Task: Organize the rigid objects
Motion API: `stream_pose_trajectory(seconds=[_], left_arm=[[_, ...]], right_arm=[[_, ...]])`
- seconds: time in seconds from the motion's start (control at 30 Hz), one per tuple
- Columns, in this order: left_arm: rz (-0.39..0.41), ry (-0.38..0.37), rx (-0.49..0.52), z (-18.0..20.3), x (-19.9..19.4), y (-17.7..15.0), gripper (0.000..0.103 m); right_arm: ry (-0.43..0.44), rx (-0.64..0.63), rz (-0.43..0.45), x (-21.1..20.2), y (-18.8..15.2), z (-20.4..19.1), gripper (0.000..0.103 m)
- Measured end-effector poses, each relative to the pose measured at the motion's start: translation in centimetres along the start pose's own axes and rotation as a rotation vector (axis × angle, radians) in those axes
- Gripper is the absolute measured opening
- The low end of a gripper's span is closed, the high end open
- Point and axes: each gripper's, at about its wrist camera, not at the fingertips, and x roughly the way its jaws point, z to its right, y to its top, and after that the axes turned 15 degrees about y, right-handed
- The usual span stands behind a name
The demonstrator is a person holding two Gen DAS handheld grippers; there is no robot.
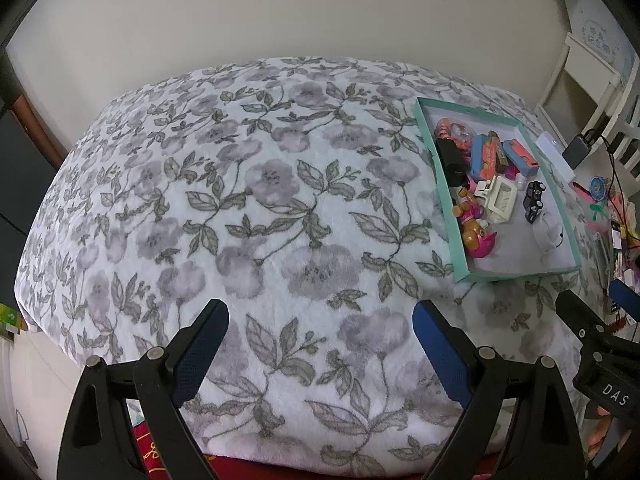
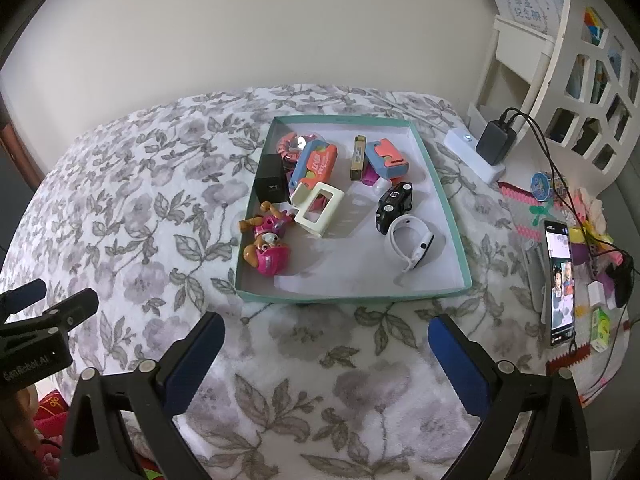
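A shallow teal box lid [image 2: 448, 204] [image 1: 444, 204] lies on the floral blanket and holds several small items: a pink toy dog [image 2: 267, 255] [image 1: 480, 240], a cream frame-shaped piece [image 2: 320, 210], a black charger cube [image 2: 271, 182], a black toy car [image 2: 394, 202] [image 1: 534, 196], a white smartwatch [image 2: 412, 246], an orange-and-blue case [image 2: 314, 164]. My right gripper [image 2: 324, 324] is open, just short of the lid's near edge, holding nothing. My left gripper [image 1: 320, 312] is open over bare blanket, left of the lid; it also shows at the right wrist view's left edge [image 2: 56, 292].
The floral blanket [image 1: 260, 184] covers a mounded surface against a plain wall. To the right of the lid lie a white power strip with a black adapter [image 2: 494, 142], cables, an upright phone [image 2: 560, 280] and assorted small clutter. A white shelf unit [image 2: 580, 80] stands at far right.
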Motion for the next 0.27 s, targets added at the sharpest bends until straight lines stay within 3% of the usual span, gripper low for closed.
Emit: stream_pose_trajectory(seconds=[0.27], left_arm=[[0.047, 0.022, -0.001, 0.06, -0.75, 0.11, 0.094]], right_arm=[[0.0, -0.002, -0.005, 0.06, -0.02, 0.19, 0.103]])
